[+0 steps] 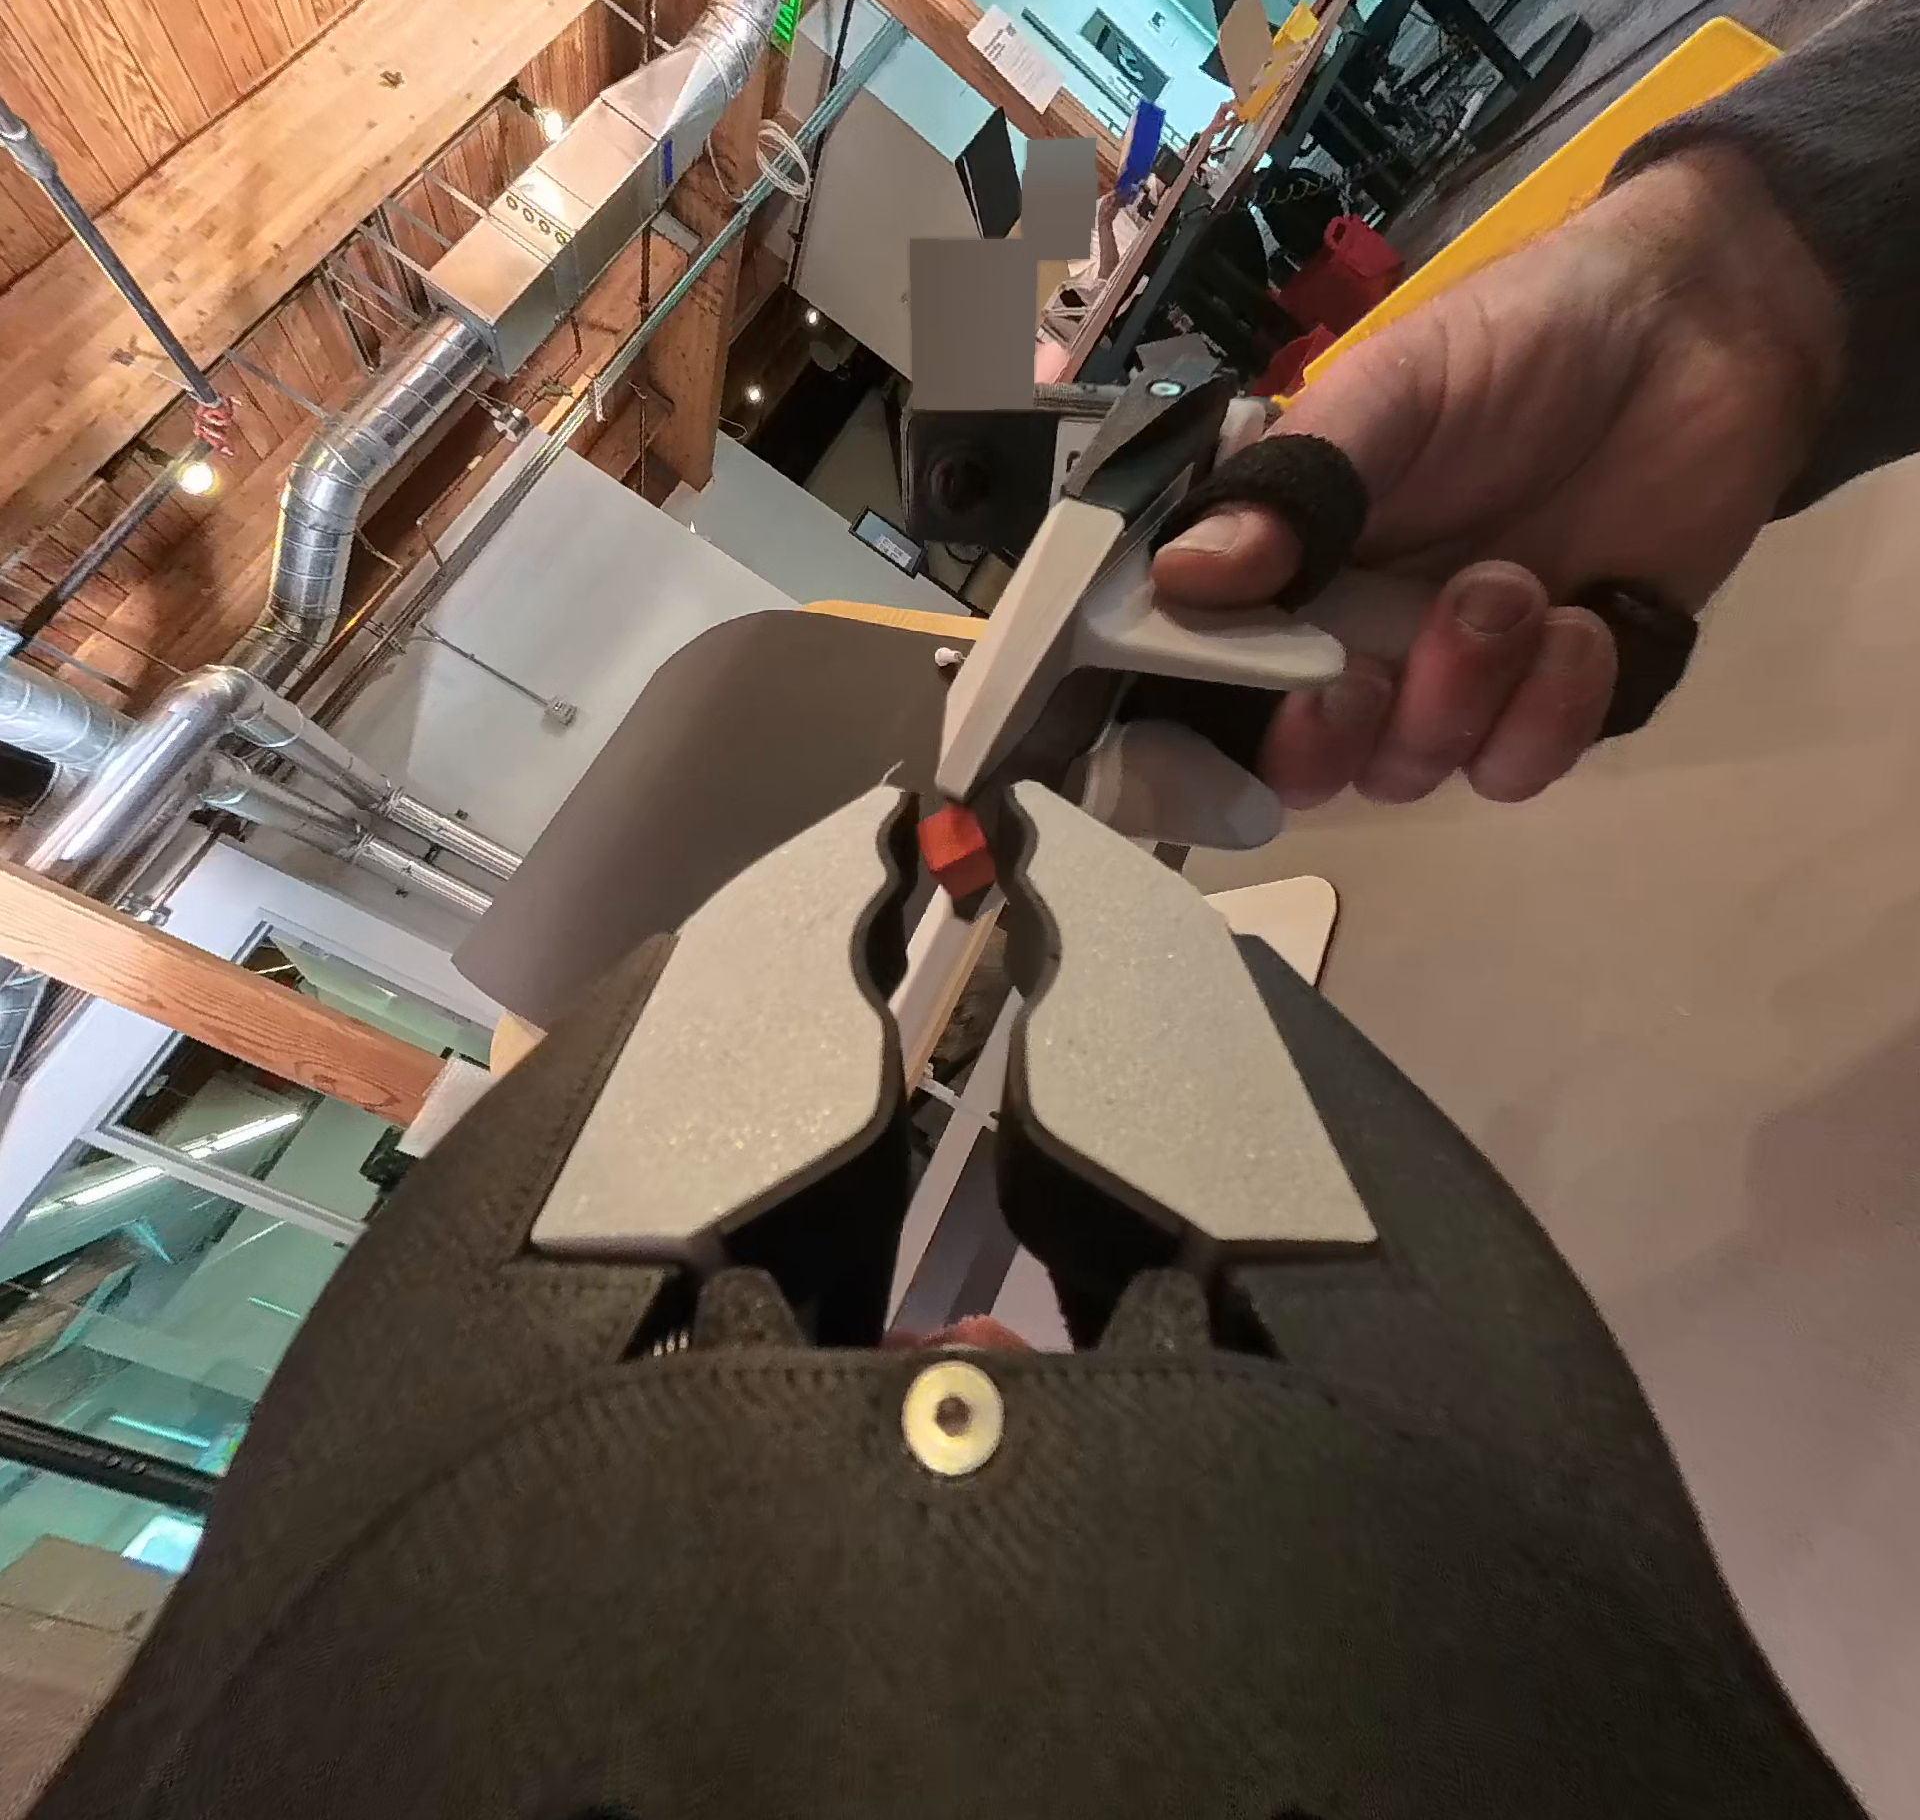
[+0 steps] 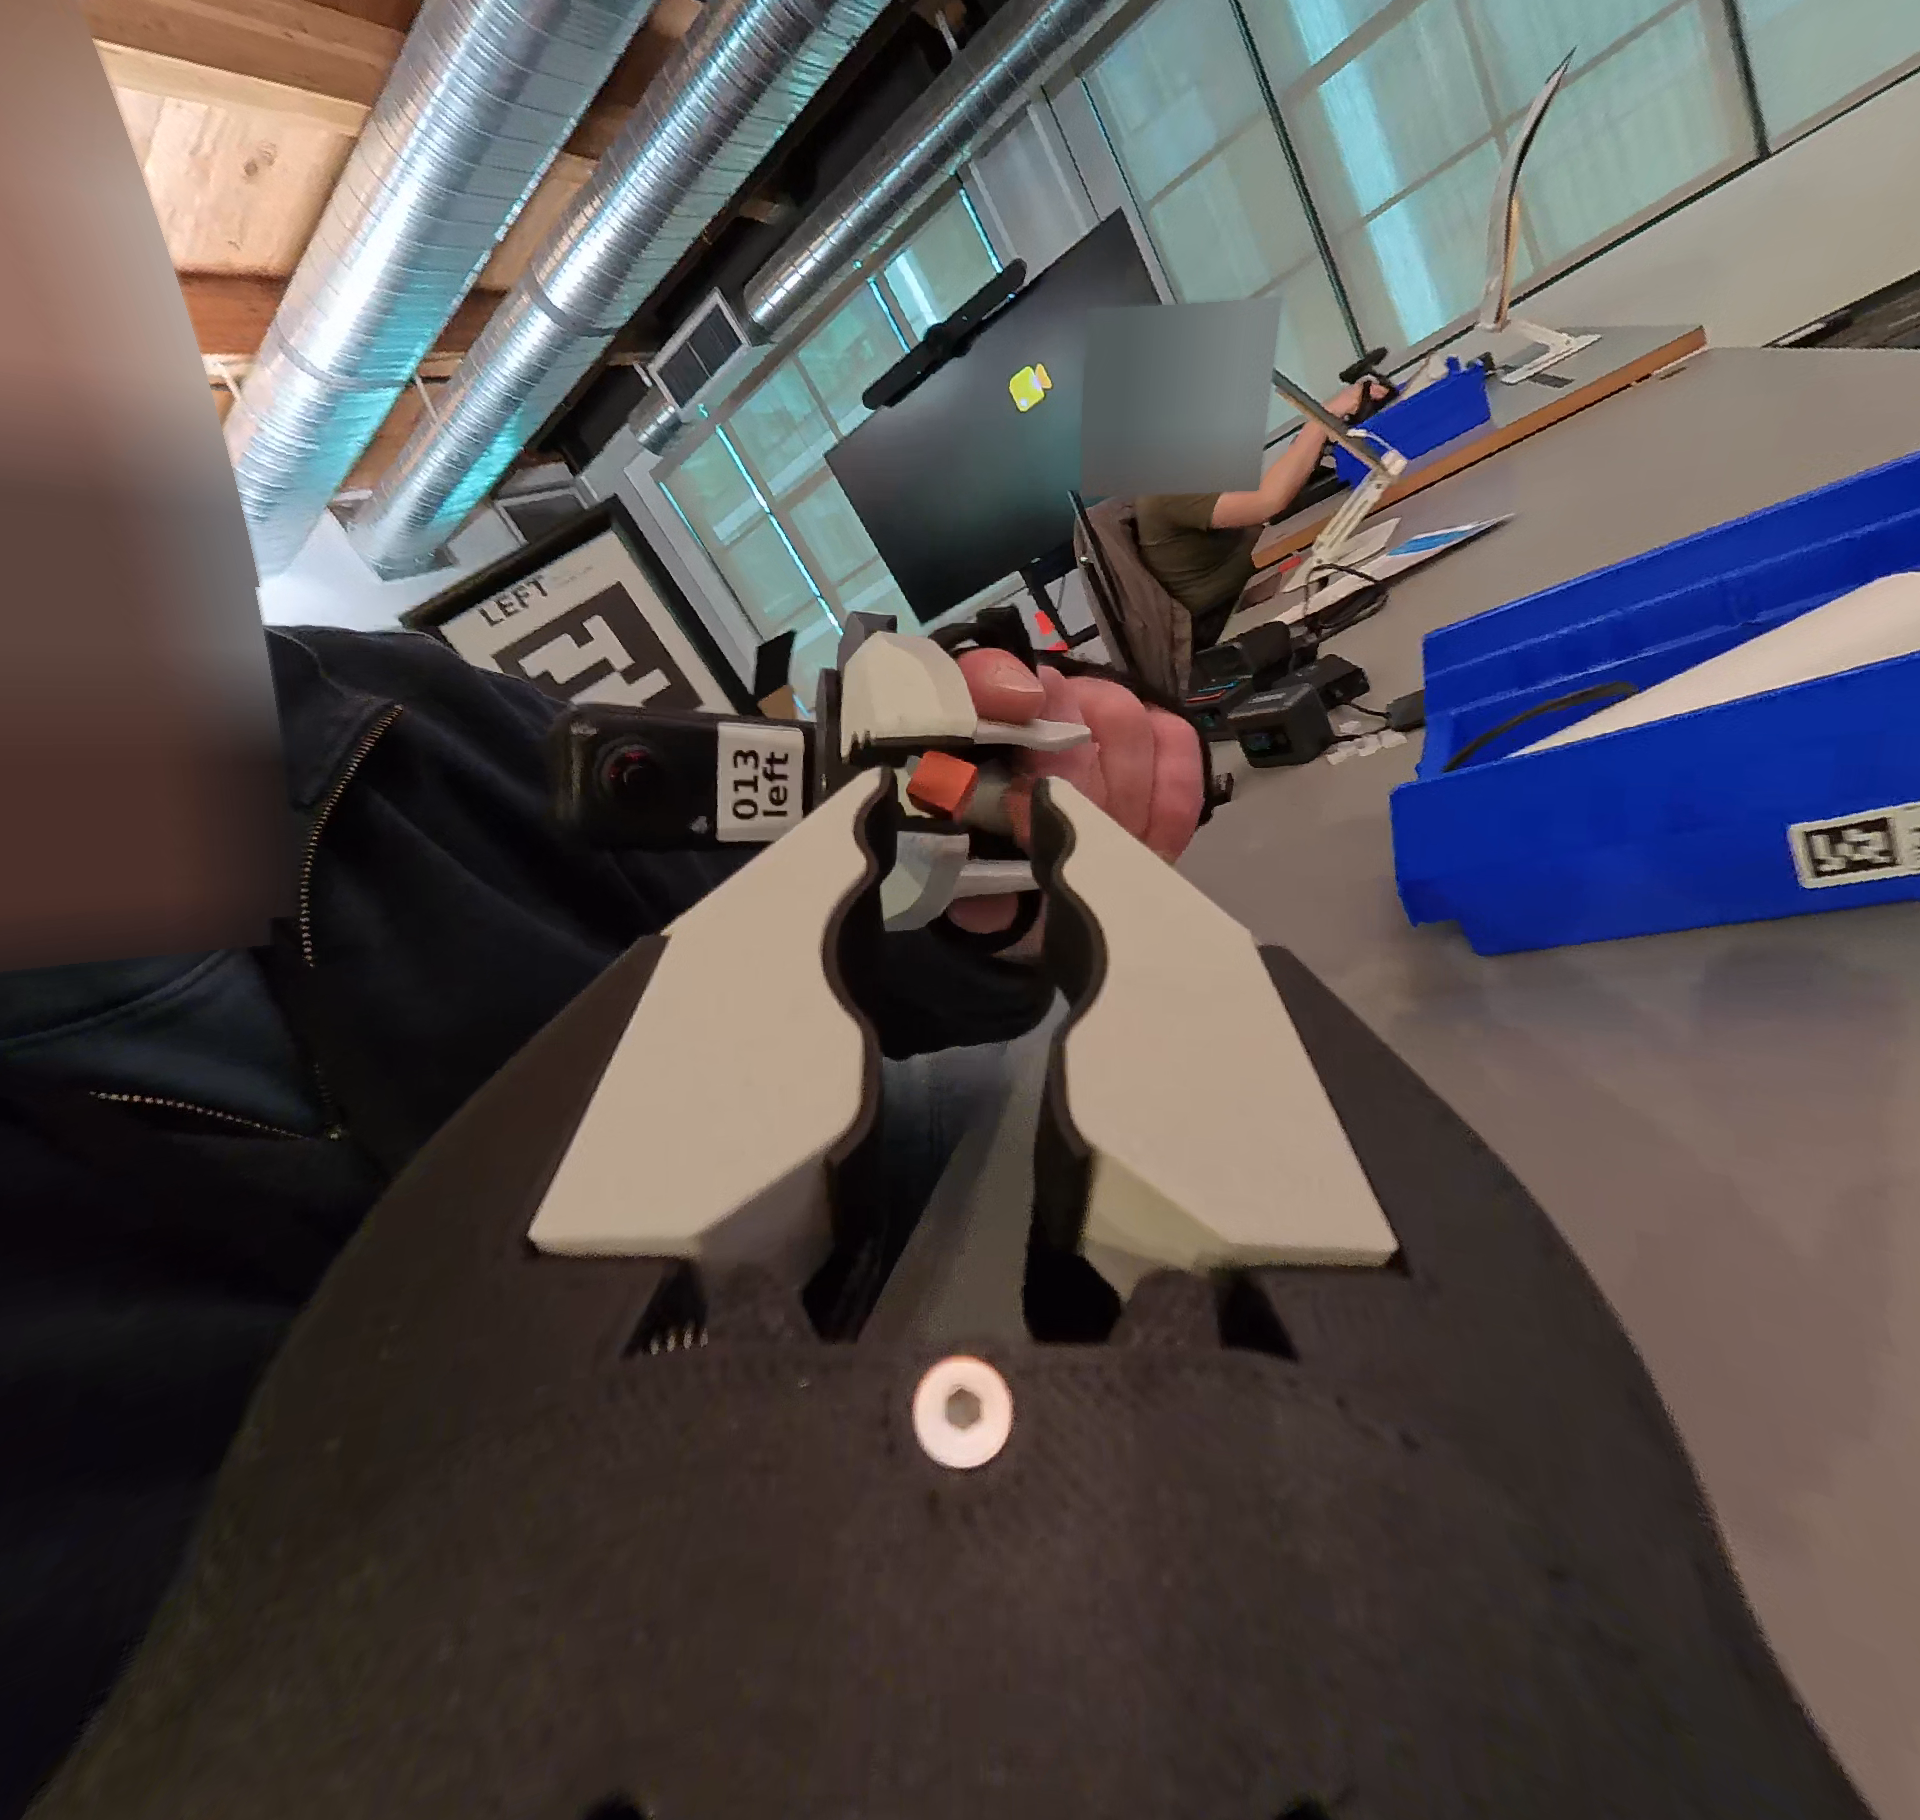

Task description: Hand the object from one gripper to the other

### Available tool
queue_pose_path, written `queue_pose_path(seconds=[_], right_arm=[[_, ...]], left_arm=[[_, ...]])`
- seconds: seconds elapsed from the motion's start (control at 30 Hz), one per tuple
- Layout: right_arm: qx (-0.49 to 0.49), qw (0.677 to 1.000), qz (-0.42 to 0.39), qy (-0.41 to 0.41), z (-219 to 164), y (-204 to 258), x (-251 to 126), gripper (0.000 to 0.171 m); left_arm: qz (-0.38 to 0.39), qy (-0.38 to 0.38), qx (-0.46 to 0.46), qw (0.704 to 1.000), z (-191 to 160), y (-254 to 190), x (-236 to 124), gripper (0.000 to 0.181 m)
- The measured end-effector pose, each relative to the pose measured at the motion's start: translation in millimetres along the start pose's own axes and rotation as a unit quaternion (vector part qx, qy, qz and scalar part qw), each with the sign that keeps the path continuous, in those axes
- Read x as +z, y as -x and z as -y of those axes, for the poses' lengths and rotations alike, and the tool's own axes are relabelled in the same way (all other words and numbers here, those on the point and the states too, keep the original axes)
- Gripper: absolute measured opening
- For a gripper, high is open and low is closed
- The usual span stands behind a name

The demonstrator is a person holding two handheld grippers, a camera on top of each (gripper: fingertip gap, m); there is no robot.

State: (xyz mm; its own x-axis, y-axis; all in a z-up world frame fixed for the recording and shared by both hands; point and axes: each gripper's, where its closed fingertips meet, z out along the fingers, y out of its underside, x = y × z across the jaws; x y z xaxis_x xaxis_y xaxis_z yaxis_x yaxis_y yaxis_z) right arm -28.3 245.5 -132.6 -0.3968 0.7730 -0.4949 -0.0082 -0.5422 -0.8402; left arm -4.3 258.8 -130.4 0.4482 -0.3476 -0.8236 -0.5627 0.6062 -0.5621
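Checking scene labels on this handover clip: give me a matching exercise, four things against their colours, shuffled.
Things:
1. cube
2. bin
3. ceiling duct
4. wall screen

Colours:
a. silver
b. black
c. red
d. blue

Pairs: 1-c, 2-d, 3-a, 4-b

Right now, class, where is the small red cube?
The red cube is in mid-air between the tips of the left gripper and the right gripper, above the grey table.
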Motion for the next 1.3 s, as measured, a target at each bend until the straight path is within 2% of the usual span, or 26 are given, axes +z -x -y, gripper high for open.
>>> queue_pose_path(seconds=[0.1, 0.27, 0.4, 0.53, 0.6, 0.7, 0.8, 0.9, 1.17, 1.3], right_arm=[[-0.041, 0.999, -0.034, 0.011, 4.2, -4.9, -8.8, 0.026], [-0.16, 0.979, -0.112, 0.061, 8.3, -8.1, -15.3, 0.031], [-0.277, 0.936, -0.188, 0.105, 8.8, -15.2, -14.8, 0.036], [-0.44, 0.847, -0.268, 0.133, 14.2, -19.4, -11.5, 0.037], [-0.52, 0.783, -0.306, 0.147, 17.1, -21.3, -9.1, 0.038], [-0.613, 0.689, -0.344, 0.175, 15.8, -24.2, -4.8, 0.031], [-0.66, 0.644, -0.351, 0.165, 15.2, -17.4, 2.4, 0.024], [-0.662, 0.637, -0.365, 0.15, 18.1, -17.8, 3.3, 0.023], [-0.624, 0.677, -0.376, 0.103, 21.6, -14.9, 7.1, 0.017], [-0.617, 0.682, -0.381, 0.092, 23.3, -15.5, 7.4, 0.016]], left_arm=[[-0.01, -0.006, -0.039, 0.999, 0.2, 2.5, -0.8, 0.014], [-0.034, -0.03, -0.17, 0.984, -0.8, 16.3, -4.0, 0.014], [-0.059, -0.05, -0.29, 0.954, -3.3, 24.4, -3.7, 0.014], [-0.082, -0.073, -0.386, 0.916, -2.0, 29.0, -2.9, 0.014], [-0.101, -0.076, -0.425, 0.896, -1.9, 26.6, -0.9, 0.013], [-0.133, -0.103, -0.497, 0.851, 0.8, 23.9, 0.4, 0.013], [-0.147, -0.123, -0.544, 0.817, 0.2, 23.0, 0.8, 0.013], [-0.148, -0.136, -0.579, 0.79, -0.5, 23.8, 1.0, 0.013], [-0.133, -0.175, -0.648, 0.73, -4.0, 26.8, 3.0, 0.013], [-0.132, -0.194, -0.68, 0.695, -3.5, 28.2, 4.2, 0.012]])
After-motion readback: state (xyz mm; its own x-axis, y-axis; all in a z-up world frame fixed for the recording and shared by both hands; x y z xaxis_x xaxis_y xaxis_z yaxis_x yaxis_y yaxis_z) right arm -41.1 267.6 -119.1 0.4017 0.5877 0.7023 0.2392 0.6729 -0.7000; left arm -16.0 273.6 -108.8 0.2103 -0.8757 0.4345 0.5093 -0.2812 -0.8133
